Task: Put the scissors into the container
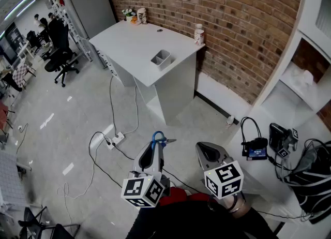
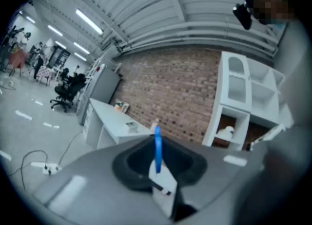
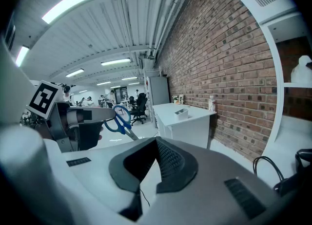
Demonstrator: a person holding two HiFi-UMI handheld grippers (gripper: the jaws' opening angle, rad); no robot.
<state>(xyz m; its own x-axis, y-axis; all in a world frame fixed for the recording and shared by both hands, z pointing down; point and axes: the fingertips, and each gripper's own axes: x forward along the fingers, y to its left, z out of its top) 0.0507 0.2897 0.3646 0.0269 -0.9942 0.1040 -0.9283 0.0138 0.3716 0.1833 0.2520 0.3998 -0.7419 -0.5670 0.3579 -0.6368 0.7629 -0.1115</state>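
Looking down, my left claw (image 1: pixel 157 146) grips blue-handled scissors (image 1: pixel 159 135), well apart from the grey container (image 1: pixel 161 59) on the white table (image 1: pixel 126 44). Its own view shows jaws clamped on the handle. My right claw (image 3: pixel 157 142), in its view, is clenched with nothing in it.

Marker cubes (image 1: pixel 144 191); seemingly red-black clothing (image 1: pixel 178 197)

- Blue-handled metal scissors (image 1: pixel 158 138): blades were largely hidden between jaws of left gripper (image 1: pixel 156 147). Lay edge-on in left gripper view, so shape was unreadable.
- Grey open-topped rectangular container (image 1: pixel 161 59): interior was too small to tell.
- Small items (image 1: pixel 135 16) on far corner of white table (image 1: pixel 129 41): were too small to identify.
- Black bag (image 1: pixel 313 173): was cut off by right edge.
- Person's dark-clothed torso (image 1: pixel 196 222): was cut off by bottom edge.
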